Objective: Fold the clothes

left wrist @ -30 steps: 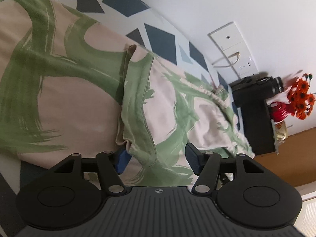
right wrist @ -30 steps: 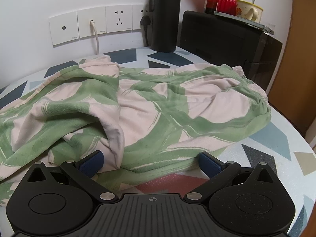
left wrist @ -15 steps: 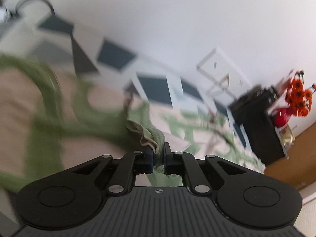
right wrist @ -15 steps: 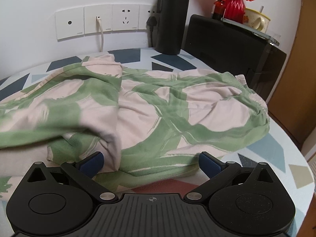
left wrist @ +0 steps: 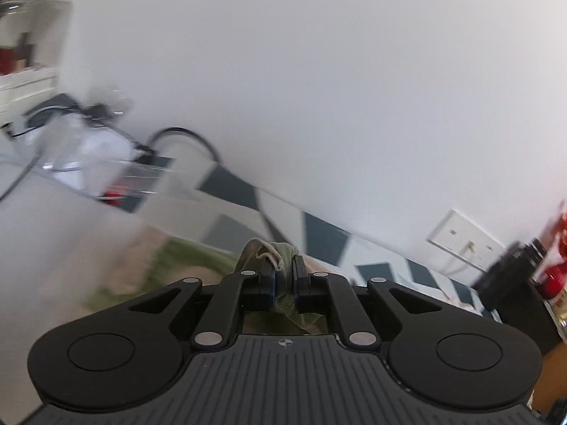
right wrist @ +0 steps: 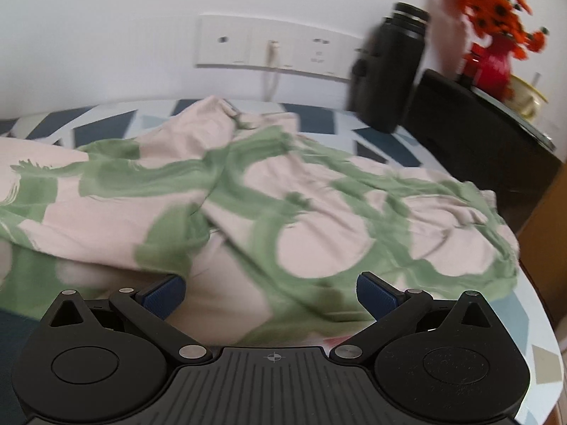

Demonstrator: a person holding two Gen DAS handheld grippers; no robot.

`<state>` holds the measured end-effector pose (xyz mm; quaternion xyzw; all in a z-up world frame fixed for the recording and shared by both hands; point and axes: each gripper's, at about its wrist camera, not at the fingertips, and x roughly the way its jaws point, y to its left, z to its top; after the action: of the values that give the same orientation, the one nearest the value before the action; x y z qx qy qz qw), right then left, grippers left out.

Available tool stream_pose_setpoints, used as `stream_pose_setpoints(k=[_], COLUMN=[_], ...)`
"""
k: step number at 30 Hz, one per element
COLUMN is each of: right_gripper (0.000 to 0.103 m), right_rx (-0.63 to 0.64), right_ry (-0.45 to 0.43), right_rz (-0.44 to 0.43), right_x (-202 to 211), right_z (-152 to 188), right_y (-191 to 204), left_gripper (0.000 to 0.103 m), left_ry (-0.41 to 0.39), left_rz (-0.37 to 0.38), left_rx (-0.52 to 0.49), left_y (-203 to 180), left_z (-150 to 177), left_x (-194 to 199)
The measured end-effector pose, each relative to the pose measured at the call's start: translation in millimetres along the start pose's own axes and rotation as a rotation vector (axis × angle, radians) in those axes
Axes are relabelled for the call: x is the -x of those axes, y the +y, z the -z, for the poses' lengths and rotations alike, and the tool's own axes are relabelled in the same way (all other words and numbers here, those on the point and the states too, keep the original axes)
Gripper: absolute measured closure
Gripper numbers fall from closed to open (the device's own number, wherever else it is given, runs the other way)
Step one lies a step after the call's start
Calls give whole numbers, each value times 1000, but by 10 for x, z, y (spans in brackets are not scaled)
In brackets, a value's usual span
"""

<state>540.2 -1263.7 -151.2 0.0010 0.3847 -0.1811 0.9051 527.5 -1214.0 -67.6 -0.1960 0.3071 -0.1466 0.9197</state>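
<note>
Since a second ago the left gripper (left wrist: 283,283) has closed on the garment's edge and lifted it, so its camera now faces mostly the white wall rather than the spread cloth. In the left wrist view, its two fingers are pressed together on a bunched fold of the green and cream garment (left wrist: 274,253), which pokes out above the pads and hangs down behind them. More of the cloth lies blurred on the table (left wrist: 319,237) to the near left. A wall socket (left wrist: 464,242) sits far right, with a black bottle (left wrist: 510,272) beyond it.

In the right wrist view, the right gripper (right wrist: 271,292) has its fingers spread wide, low over the near edge of the garment (right wrist: 283,198), holding nothing. The cloth lies rumpled across the patterned table (right wrist: 524,322), reaching toward the wall. A black bottle (right wrist: 389,71) stands far right, beside a red vase of orange flowers (right wrist: 492,60) on a black box (right wrist: 478,131).
</note>
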Motion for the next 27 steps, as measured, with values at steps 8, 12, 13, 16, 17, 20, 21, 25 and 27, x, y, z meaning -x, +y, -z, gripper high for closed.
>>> stream_pose_setpoints(k=[8,12,13,16,17,20,21,25,27], right_gripper=[1,8,13,40,45,47,47,85,99], right_rx=[-114,-216,-242,-365,-404,-501,-527,-583,-593], right_ry=[33,38,40,60,76,99,97,121,147], right_rz=[-128,-217,-240,-340,-368,-390,-383,-386,-389], right_x=[49,65,68,-30,-98,-270,-316,-448,-514], right_z=[-22,-52,-60,-89,-107,-157,-175,-264,-310], right_y=[-50,-151,-176,-233,-234,-229,-228,-254,-271], left_gripper=[94,94,94,94,94,94,94,94,94], left_ry=[37,63,66,78,83,101,106,112,104], left_rz=[-102,-97,-96,-94,-94,-95,-92,-76,-60], left_rx=[99,137,136,148,154,192,214,256,249], left_y=[571,664,666,672,677,712,731,751,717], left_z=[191,244,244,231,234,232,229,185,88], left_x=[-2,-42,-52,-73,-78,-107,-112,-147,-200])
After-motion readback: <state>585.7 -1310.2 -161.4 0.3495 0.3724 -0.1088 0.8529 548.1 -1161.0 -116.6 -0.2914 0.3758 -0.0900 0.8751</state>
